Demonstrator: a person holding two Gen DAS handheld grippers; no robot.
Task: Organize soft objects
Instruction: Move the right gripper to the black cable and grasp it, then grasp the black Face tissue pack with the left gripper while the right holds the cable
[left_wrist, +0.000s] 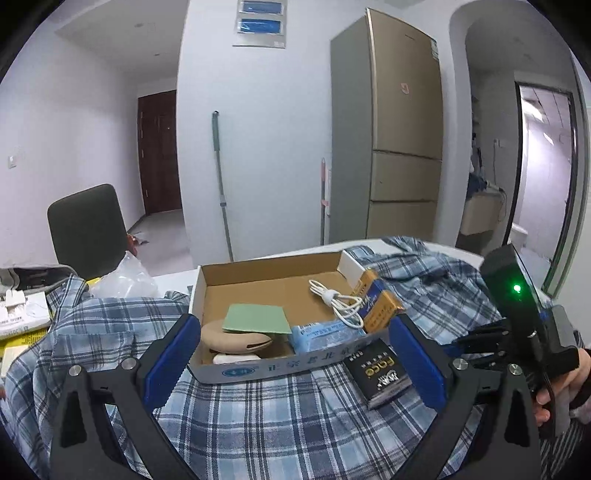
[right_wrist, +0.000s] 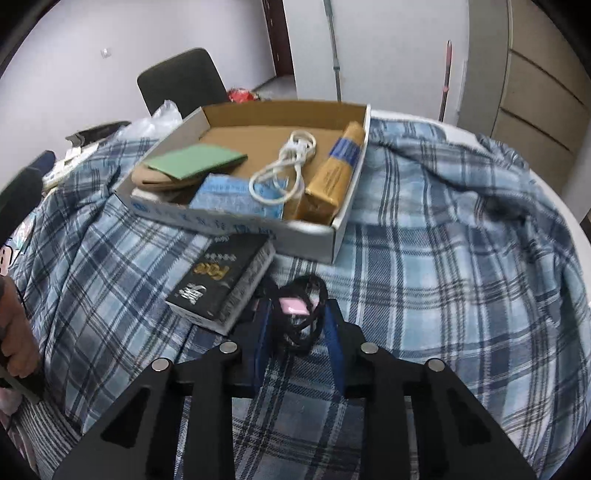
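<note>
A black looped band with a pink tag (right_wrist: 295, 314) lies on the blue plaid cloth (right_wrist: 443, 280), and my right gripper (right_wrist: 297, 325) is shut on it, a blue pad against each side. Just left of it lies a black tissue pack (right_wrist: 221, 284), also seen as the black tissue pack (left_wrist: 380, 373) in the left wrist view. Behind stands an open cardboard box (right_wrist: 343, 221) holding a white cable (right_wrist: 284, 166), a blue tissue pack (right_wrist: 236, 199), a green pad (right_wrist: 192, 160) and yellow packs (right_wrist: 332, 177). My left gripper (left_wrist: 295, 354) is open, straddling the front wall of the cardboard box (left_wrist: 258, 369) without touching it.
The plaid cloth (left_wrist: 258, 424) covers a round white table. A dark chair (left_wrist: 86, 229) and a clear plastic bag (left_wrist: 125, 277) sit at the far left, papers (left_wrist: 22, 314) beside them. A hand (left_wrist: 554, 391) grips the right tool at the right edge.
</note>
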